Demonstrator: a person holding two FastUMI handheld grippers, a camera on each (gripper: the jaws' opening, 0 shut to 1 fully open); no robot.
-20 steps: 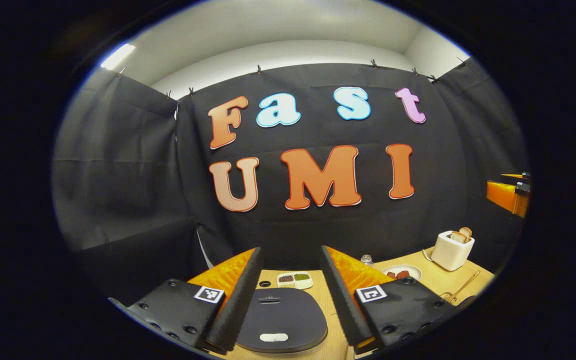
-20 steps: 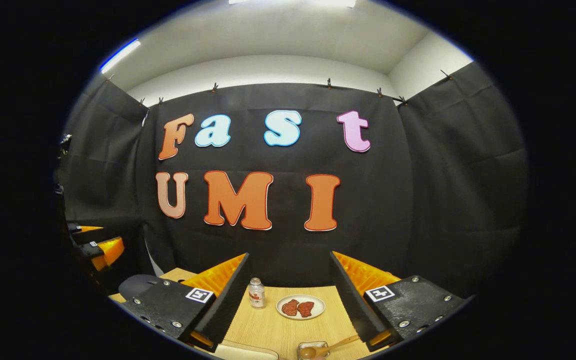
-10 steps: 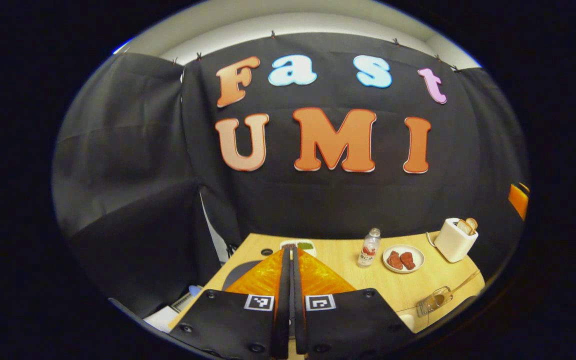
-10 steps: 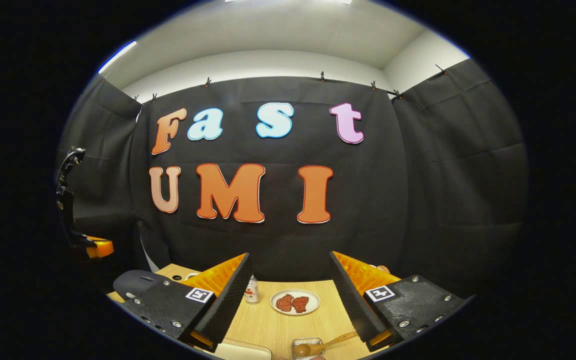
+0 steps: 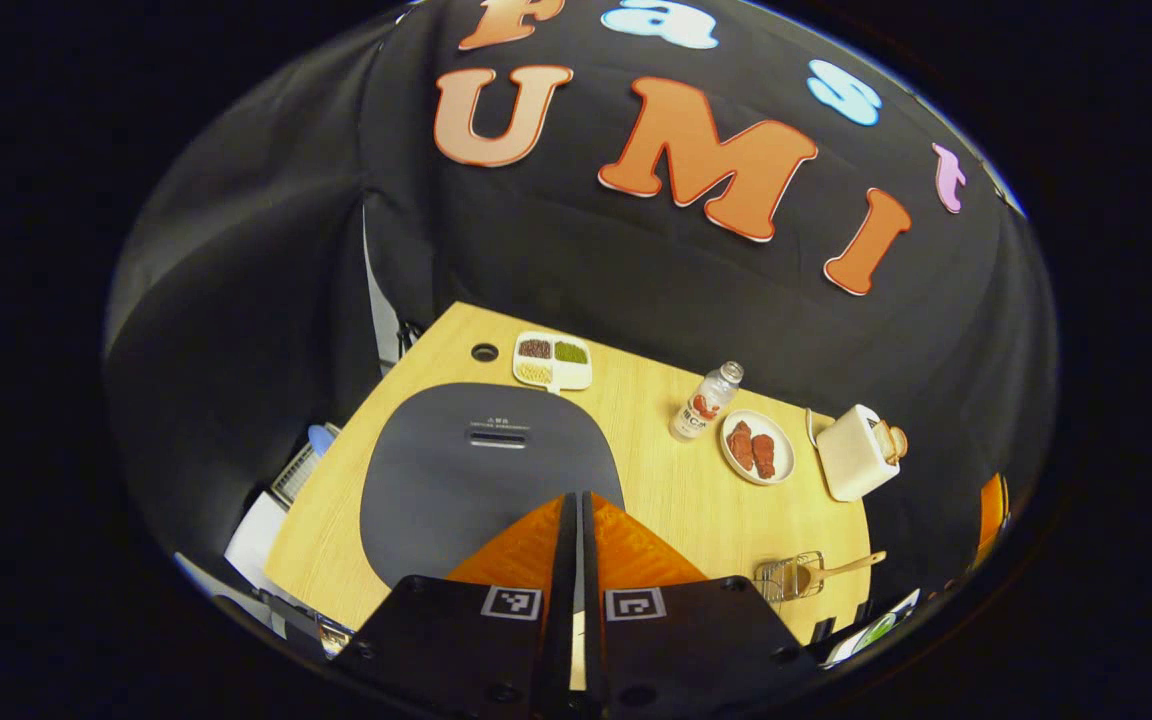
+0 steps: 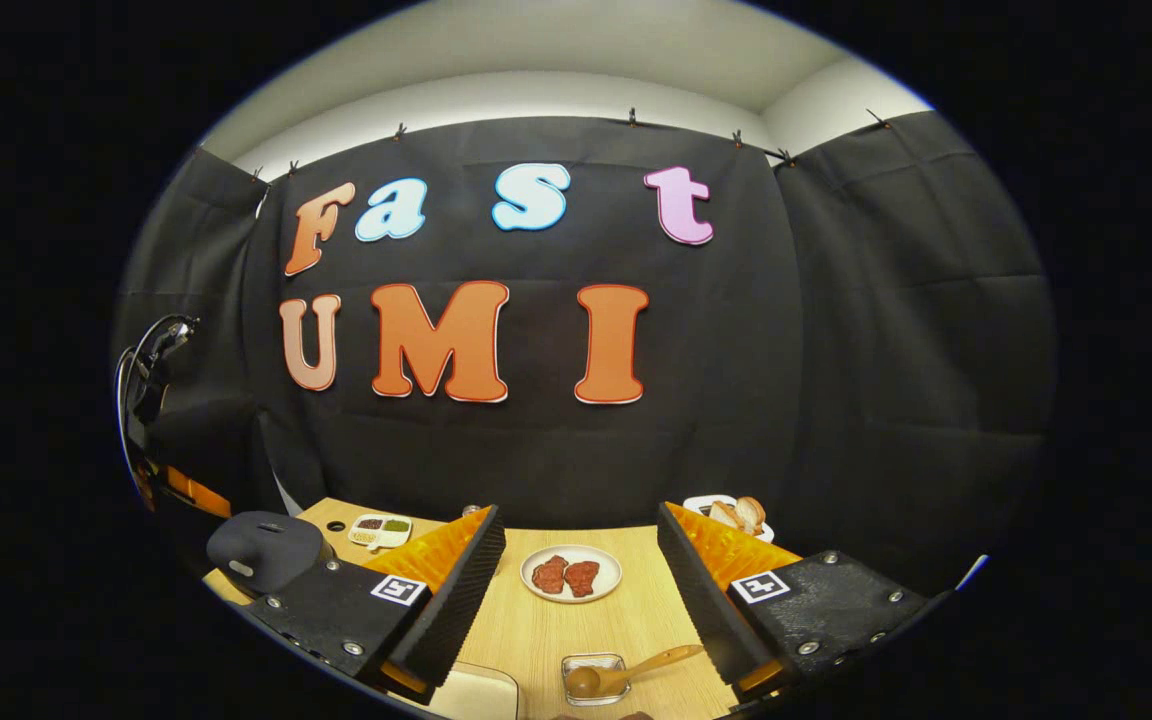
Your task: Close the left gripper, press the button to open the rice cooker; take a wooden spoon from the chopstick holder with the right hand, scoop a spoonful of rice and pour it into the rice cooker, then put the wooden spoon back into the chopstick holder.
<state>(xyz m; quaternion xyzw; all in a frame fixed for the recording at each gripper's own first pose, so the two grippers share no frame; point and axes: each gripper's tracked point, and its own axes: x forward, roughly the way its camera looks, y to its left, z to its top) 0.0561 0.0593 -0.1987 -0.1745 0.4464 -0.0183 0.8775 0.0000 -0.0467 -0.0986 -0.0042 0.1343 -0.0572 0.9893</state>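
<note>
The left gripper (image 5: 576, 505) is seen with fingers pressed together above the near edge of the rice cooker (image 5: 491, 470), whose lid is still down; the button is hidden, so a press landing on the lid would leave it shut. The right gripper (image 6: 581, 545) is held spread and empty above the table (image 6: 576, 625). The wooden spoon (image 6: 626, 673) lies tilted in the chopstick holder (image 6: 593, 678) and could be tipped out.

One rice cooker (image 5: 492, 470), one wooden spoon (image 5: 836, 570), one bottle (image 5: 704, 402), one toaster (image 5: 858, 452), two meat pieces on one plate (image 5: 781, 462), one three-compartment dish (image 5: 553, 362).
</note>
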